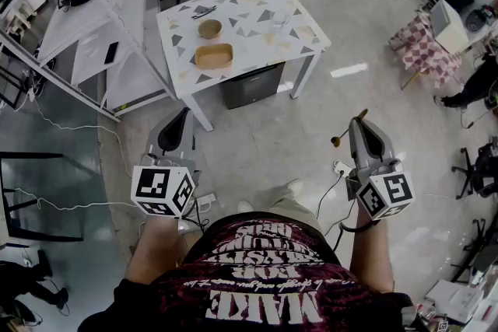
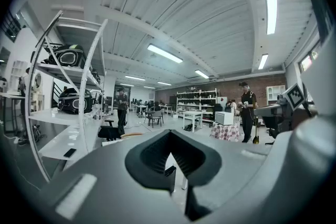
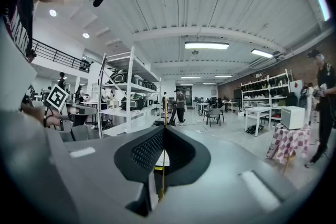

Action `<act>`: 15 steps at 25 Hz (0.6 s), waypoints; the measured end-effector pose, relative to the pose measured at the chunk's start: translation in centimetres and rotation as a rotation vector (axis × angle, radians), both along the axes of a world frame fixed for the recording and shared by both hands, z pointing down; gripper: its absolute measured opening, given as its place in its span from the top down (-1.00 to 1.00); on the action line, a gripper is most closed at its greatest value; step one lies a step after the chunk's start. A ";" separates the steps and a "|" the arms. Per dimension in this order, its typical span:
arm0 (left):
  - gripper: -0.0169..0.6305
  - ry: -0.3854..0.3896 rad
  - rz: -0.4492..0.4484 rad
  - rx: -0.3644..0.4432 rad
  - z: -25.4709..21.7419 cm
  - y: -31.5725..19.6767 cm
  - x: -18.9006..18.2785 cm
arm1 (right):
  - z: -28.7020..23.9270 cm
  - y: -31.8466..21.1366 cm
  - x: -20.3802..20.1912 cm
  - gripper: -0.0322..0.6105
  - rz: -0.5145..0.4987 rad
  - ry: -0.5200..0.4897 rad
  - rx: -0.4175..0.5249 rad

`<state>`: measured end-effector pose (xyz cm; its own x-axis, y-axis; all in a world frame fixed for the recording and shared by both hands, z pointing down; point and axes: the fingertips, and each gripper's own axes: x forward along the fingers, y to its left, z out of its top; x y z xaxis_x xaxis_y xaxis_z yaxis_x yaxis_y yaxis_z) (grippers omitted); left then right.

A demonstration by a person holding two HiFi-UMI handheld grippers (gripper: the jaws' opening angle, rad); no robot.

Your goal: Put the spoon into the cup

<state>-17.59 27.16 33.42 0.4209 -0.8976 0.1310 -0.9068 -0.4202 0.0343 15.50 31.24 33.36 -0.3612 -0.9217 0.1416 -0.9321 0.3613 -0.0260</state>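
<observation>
While the person stands well back from the table, the cup sits on that table, just beyond a tray as seen from the head view. At this range the cup's inside is too small to judge. A dark item lies farther back on the table and cannot be identified.

The spoon is well apart from the cup. It is clamped crosswise in the right gripper, with both ends sticking out past the jaws and the bowl end lower. The right gripper view shows the spoon edge-on, as a thin upright line pinched where the tips of the right gripper meet. Its bowl cannot be made out there.

The left gripper is clenched on nothing. Its own view shows the tips of the left gripper meeting, with only floor behind them.

The cup and tray are plain only in the head view, as the jaws cover most of the table in both gripper views. The left gripper view alone shows the spoon from the side, hanging below the right gripper.
</observation>
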 end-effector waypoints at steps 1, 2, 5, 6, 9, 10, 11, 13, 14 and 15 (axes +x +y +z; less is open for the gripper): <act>0.95 -0.001 0.003 0.002 0.0 0.3 0.0 | 0.0 0.2 -0.3 0.80 -0.006 -0.008 0.003; 0.95 -0.003 0.006 0.005 -0.1 0.6 0.0 | 0.0 0.5 -0.5 0.80 -0.011 -0.017 0.005; 0.95 -0.006 0.018 0.015 -0.3 1.3 -0.1 | -0.2 1.2 -1.0 0.80 -0.009 -0.039 0.009; 0.95 -0.006 0.021 0.018 -0.4 1.5 -0.2 | -0.3 1.4 -1.1 0.80 -0.008 -0.036 0.009; 0.95 -0.008 0.020 0.019 -0.6 1.9 -0.7 | -0.7 2.1 -1.7 0.80 -0.012 -0.014 0.009; 0.95 -0.008 0.016 0.017 -0.5 2.0 -0.9 | -0.7 2.3 -1.9 0.80 -0.014 -0.013 0.007; 0.95 -0.006 0.012 0.014 -0.4 1.9 -1.1 | -0.7 2.3 -1.9 0.80 -0.014 -0.015 0.004; 0.95 0.002 0.004 0.010 -0.1 1.8 -1.4 | -0.4 2.3 -1.9 0.80 -0.008 -0.019 -0.007; 0.95 0.006 0.002 0.009 0.0 1.7 -1.4 | -0.4 2.2 -1.9 0.80 -0.006 -0.019 -0.010; 0.95 0.008 0.000 0.007 0.2 1.6 -1.5 | -0.4 2.1 -1.9 0.80 -0.006 -0.018 -0.010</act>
<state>-19.07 28.80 33.57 0.4220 -0.8985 0.1210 -0.9065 -0.4205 0.0386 13.59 33.37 32.93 -0.3697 -0.9179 0.1441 -0.9291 0.3670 -0.0464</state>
